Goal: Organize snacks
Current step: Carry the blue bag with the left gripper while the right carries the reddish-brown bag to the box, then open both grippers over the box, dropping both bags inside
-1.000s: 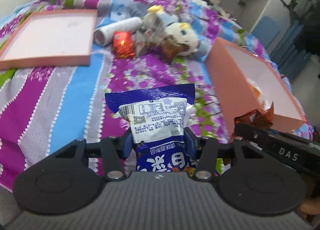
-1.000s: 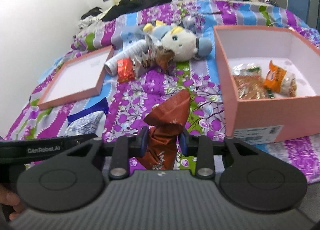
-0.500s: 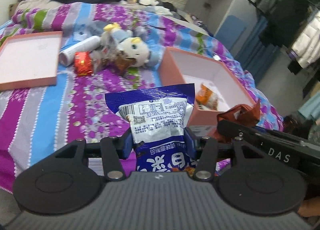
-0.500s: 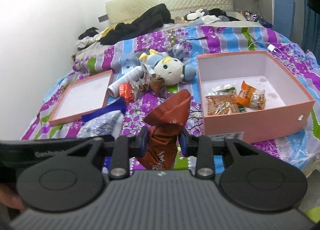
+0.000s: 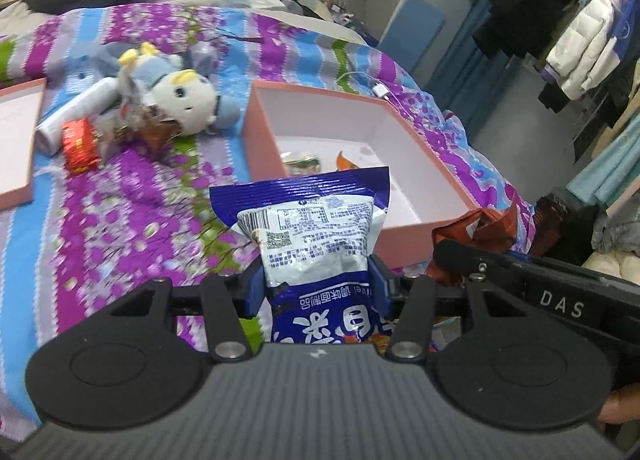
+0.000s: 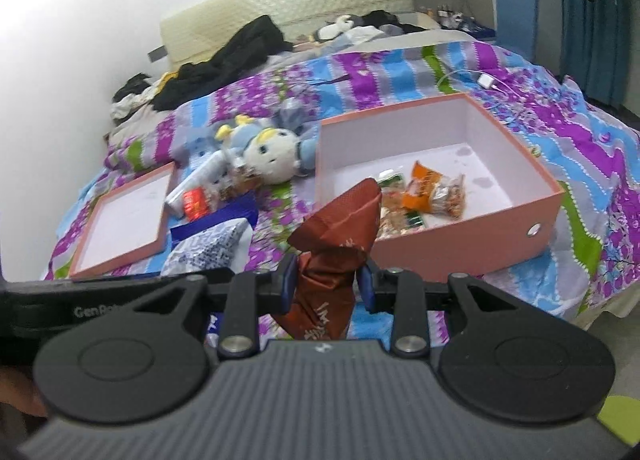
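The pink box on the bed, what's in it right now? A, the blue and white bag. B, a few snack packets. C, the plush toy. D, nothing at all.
B: the right wrist view shows an orange packet and other small snack packets lying on the floor of the pink box, while the plush toy lies outside it on the bed and the left gripper holds the blue and white bag.

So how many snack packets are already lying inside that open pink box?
2, as far as I can tell: an orange packet mid-floor and a green-and-white one beside it, inside the pink box. The brown packet in the right gripper may hide more.
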